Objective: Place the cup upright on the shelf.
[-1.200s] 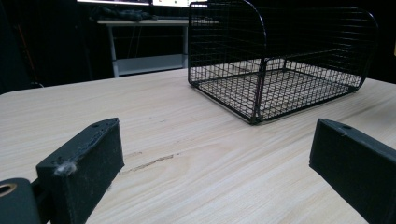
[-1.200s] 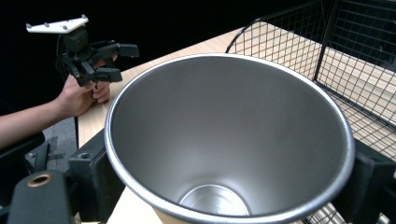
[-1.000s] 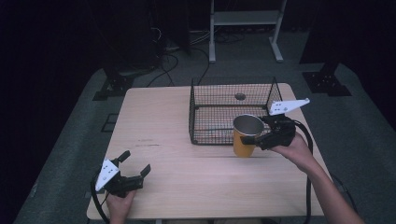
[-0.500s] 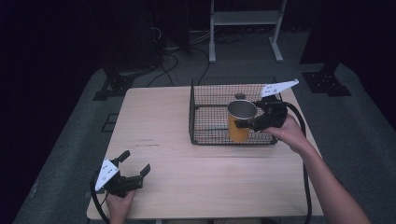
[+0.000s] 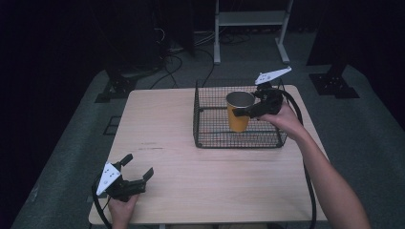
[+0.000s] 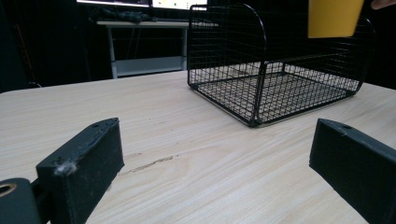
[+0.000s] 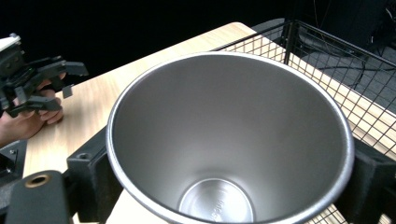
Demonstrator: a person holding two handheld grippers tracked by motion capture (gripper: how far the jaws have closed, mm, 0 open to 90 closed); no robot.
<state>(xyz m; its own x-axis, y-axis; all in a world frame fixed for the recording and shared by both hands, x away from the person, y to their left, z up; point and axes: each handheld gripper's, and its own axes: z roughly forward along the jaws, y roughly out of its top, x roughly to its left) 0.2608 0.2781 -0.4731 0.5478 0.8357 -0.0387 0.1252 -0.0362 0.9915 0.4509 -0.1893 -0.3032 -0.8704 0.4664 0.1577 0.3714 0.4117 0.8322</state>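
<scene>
Yellow cup (image 5: 238, 112) with a steel lining, upright, clamped at the rim by the right tongs (image 5: 248, 110) and hanging over the wire basket (image 5: 210, 139), clear of its floor. Left tongs (image 5: 138, 174) sit idle near the counter's (image 5: 167, 143) front-left corner, jaws apart, nothing between them. Risks as I see it: grip is high on a tapered wall, so the cup could slip or swing if the wrist tilts. Dropping too fast could catch the base on the mesh or a basket wall and tip it over. Release only once it's sitting flat.
</scene>
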